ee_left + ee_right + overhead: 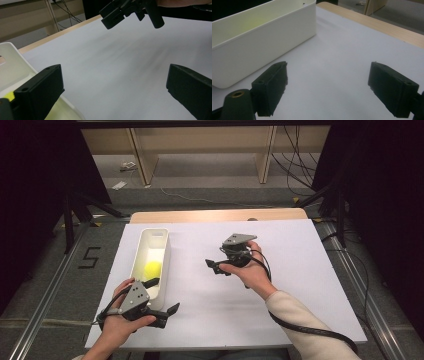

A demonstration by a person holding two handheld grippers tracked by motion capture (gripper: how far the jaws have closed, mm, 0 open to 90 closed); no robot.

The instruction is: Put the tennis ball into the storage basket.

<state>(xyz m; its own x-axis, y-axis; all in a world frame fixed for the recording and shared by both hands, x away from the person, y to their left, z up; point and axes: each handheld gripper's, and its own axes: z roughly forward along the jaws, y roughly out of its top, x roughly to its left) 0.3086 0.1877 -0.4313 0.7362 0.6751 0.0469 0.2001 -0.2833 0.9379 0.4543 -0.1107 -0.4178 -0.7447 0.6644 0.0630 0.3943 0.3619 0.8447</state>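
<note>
- The left gripper (164,296) hovered at the near end of a white bin (162,236), its jaws spread wide with nothing between them; one jaw reached over the bin's near rim and the other hung over the table.
- The right gripper (216,266) was held above the middle of the white table (290,270), jaws likewise wide apart and empty, pointing toward the bin but well clear of it.
- A yellow ball (153,268) lay on the floor of the long, narrow bin, toward its near half, touched by neither gripper.
- The ball looked round, bright and plain, casting a yellow tint on the bin's inner walls.
- The high view alone gave the ball's full outline; the left gripper view caught just a yellow sliver (9,96) behind one jaw.
- The right gripper view showed the bin (262,47) from the side, with a faint yellow glow on its inner wall, the ball itself hidden by the wall.
- The left gripper view also took in the right gripper (132,13) farther off, above the table (120,65).
</note>
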